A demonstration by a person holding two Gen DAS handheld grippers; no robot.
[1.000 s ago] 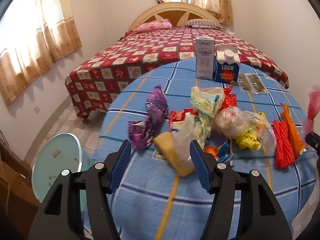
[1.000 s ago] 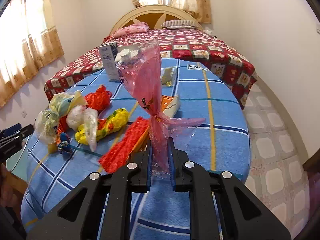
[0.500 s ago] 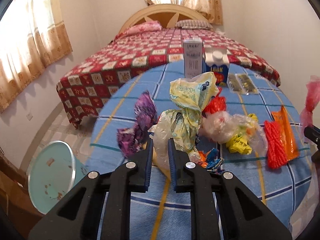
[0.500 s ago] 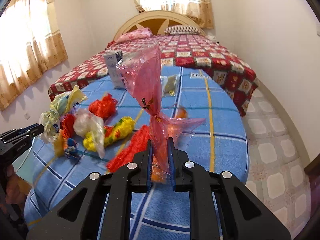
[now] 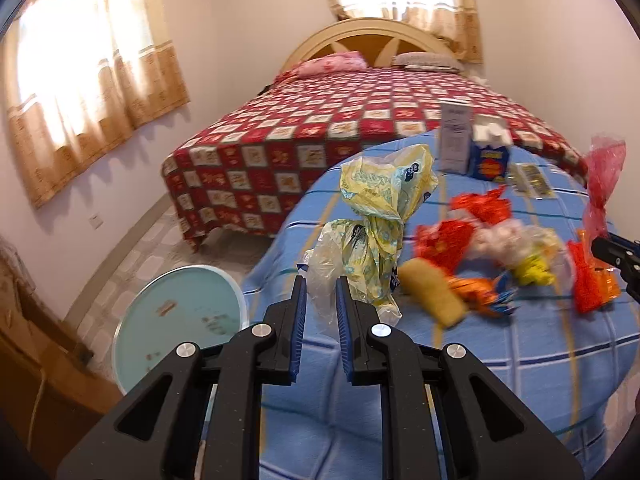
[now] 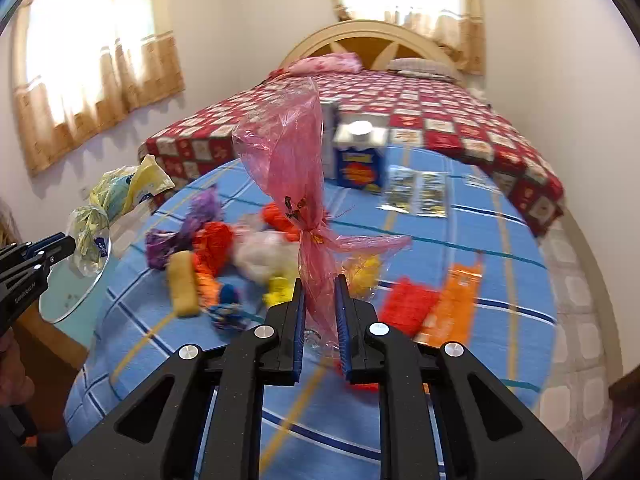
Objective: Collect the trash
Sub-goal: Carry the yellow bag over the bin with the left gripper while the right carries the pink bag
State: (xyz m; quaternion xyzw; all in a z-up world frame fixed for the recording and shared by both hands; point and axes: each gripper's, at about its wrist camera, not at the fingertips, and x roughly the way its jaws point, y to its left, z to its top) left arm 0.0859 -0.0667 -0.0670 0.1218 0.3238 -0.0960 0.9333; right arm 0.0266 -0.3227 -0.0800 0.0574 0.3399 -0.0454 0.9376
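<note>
While clamped: both tools [image 5: 321,300] [image 6: 320,300], bags [image 5: 376,216] [image 6: 296,184].

The left claw [image 5: 321,300] is clamped on a yellow bag [image 5: 376,216], held up above the blue worktop [image 5: 500,360]. Wrappers [image 5: 460,240] lie scattered right of it, two cartons [image 5: 472,148] behind, and a bin [image 5: 178,320] stands on the floor.

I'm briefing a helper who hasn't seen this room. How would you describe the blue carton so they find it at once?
Start at the round table with the blue checked cloth at the foot of the bed. At its far edge, nearest the bed, two cartons stand upright side by side. Pick the blue carton: shorter, white screw cap on top, yellow and red label, unlike the taller pale carton beside it.
</note>
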